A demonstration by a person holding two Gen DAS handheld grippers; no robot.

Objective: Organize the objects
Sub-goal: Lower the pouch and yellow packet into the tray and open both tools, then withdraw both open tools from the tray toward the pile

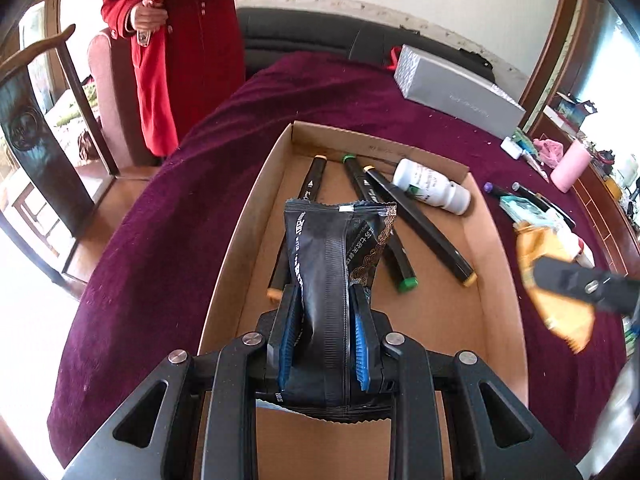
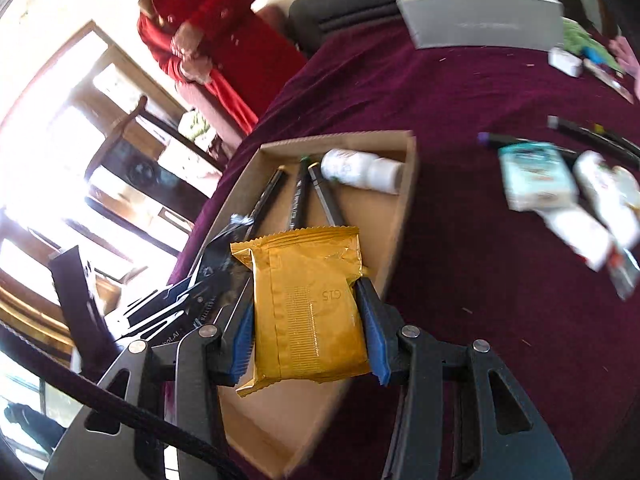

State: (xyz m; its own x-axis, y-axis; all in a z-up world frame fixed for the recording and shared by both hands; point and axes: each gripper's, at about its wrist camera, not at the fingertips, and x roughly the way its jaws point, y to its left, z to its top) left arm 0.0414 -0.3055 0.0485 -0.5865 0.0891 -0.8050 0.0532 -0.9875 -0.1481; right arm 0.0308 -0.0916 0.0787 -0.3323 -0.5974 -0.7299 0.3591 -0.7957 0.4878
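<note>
My left gripper is shut on a black snack packet and holds it above the cardboard tray. In the tray lie three black markers and a white bottle on its side. My right gripper is shut on a gold snack packet over the tray's right side. The gold packet also shows blurred in the left wrist view, at the tray's right edge. The left gripper with its black packet shows in the right wrist view, just left of the gold packet.
The tray sits on a dark purple cloth. A grey box lies at the back. Loose packets and markers lie right of the tray. A person in a red coat stands beyond the table's far left.
</note>
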